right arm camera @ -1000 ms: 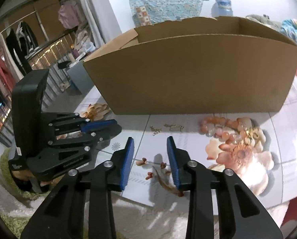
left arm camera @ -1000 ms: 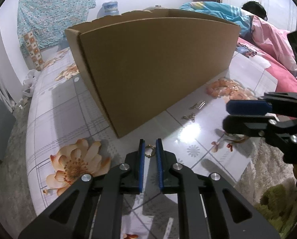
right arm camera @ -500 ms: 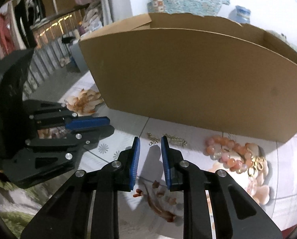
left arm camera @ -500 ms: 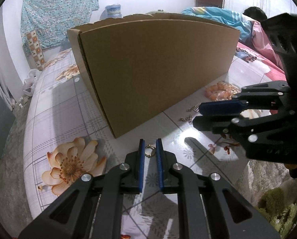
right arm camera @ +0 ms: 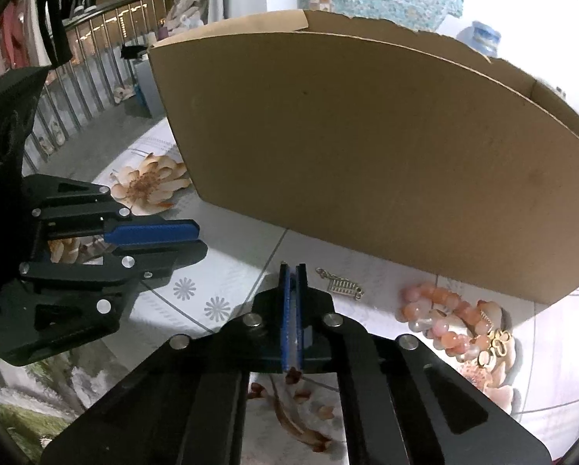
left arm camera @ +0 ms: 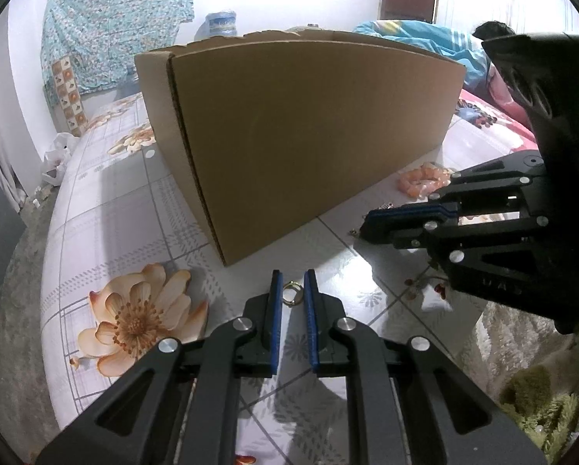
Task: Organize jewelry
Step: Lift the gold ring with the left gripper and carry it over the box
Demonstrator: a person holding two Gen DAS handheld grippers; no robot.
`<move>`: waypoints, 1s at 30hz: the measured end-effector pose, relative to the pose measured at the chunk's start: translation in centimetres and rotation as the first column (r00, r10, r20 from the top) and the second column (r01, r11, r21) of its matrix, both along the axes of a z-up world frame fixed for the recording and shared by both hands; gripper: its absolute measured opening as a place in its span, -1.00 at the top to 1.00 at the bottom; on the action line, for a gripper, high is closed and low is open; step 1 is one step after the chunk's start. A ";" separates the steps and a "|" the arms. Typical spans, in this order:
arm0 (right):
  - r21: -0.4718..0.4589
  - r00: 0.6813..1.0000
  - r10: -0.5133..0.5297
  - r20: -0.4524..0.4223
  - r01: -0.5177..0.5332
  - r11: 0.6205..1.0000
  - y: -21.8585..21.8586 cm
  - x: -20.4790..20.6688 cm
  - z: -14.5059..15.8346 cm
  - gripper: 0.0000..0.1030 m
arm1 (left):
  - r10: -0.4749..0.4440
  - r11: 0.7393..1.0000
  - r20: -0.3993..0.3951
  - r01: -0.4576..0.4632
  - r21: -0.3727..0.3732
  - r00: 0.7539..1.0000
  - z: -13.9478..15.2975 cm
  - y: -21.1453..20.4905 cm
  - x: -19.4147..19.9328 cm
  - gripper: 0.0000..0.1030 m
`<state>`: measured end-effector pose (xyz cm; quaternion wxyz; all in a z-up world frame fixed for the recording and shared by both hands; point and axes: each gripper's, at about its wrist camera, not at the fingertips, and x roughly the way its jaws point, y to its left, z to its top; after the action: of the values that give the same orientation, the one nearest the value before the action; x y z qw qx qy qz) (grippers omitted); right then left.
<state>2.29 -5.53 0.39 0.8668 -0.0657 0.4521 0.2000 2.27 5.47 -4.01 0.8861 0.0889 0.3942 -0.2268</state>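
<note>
My left gripper (left arm camera: pixel 292 285) is shut on a small gold ring (left arm camera: pixel 292 293), held between its blue pads just above the floral tabletop. My right gripper (right arm camera: pixel 293 269) is shut, its pads nearly touching; whether it pinches the small chain piece seen there before is hidden. A silver charm (right arm camera: pixel 341 286) lies just right of its tips. A pink bead bracelet (right arm camera: pixel 444 316) with a gold clasp lies further right; it also shows in the left wrist view (left arm camera: pixel 423 180). The right gripper shows in the left wrist view (left arm camera: pixel 370 224), the left gripper in the right wrist view (right arm camera: pixel 194 238).
A large open cardboard box (left arm camera: pixel 308 131) stands right behind both grippers on the table (left arm camera: pixel 107 209); it also shows in the right wrist view (right arm camera: pixel 367 147). A green rug (left arm camera: pixel 537 387) lies past the table's near edge. Bedding (left arm camera: pixel 479 112) lies to the right.
My right gripper has moved forward and left over the small chain piece and closed from wide open to shut. My left gripper keeps the ring and has barely moved.
</note>
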 end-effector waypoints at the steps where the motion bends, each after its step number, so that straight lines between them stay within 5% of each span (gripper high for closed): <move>1: 0.011 1.000 -0.003 -0.006 0.003 1.000 -0.1 0.0 0.0 1.00 | -0.001 1.000 0.001 0.001 0.002 1.000 0.0 0.0 0.0 0.80; 22: 0.171 0.995 -0.086 0.043 0.077 0.982 -2.8 -1.8 4.9 1.00 | 0.008 0.999 0.004 -0.007 -0.041 1.000 0.2 0.6 -0.4 0.80; 30: 0.206 0.986 -0.090 0.140 0.059 0.977 -3.0 -2.4 7.9 1.00 | -0.014 0.998 0.093 0.019 -0.057 0.996 3.9 0.9 -2.1 0.80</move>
<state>-0.15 -8.57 8.27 0.9071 0.0246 0.3659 0.2065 0.21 6.33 -0.15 0.9037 0.0771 0.3453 -0.2411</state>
